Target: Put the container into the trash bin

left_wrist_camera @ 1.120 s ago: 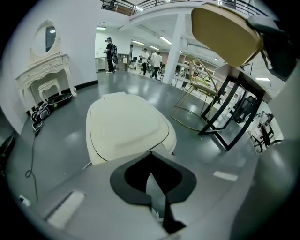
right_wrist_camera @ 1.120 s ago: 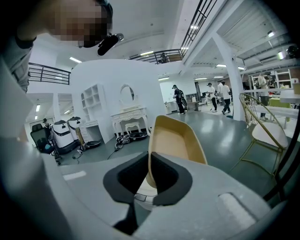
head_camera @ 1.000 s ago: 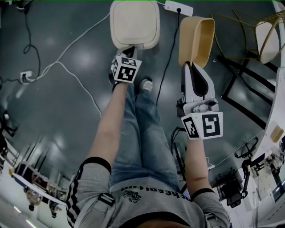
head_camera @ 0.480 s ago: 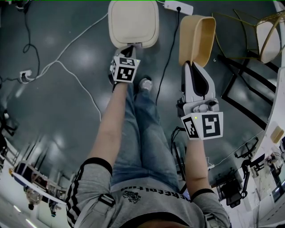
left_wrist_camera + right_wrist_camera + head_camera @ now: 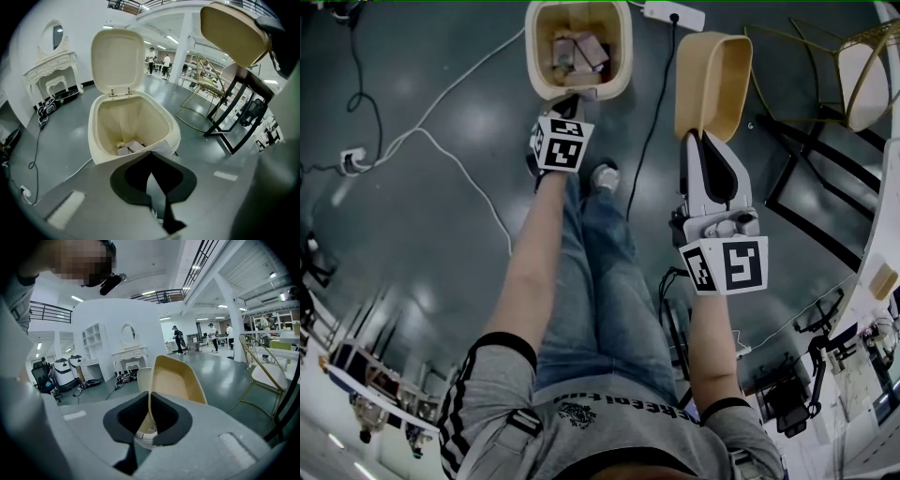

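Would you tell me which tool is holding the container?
The right tool, clamped on the tan container; the left tool is shut and empty.

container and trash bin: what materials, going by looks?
Container: thin tan wall, matte, no glare; looks like moulded pulp or fibre, could be matte plastic. The right gripper pinches its thin rim. Trash bin: cream, smooth, slight sheen, rounded one-piece walls and hinged lid; most likely moulded plastic.
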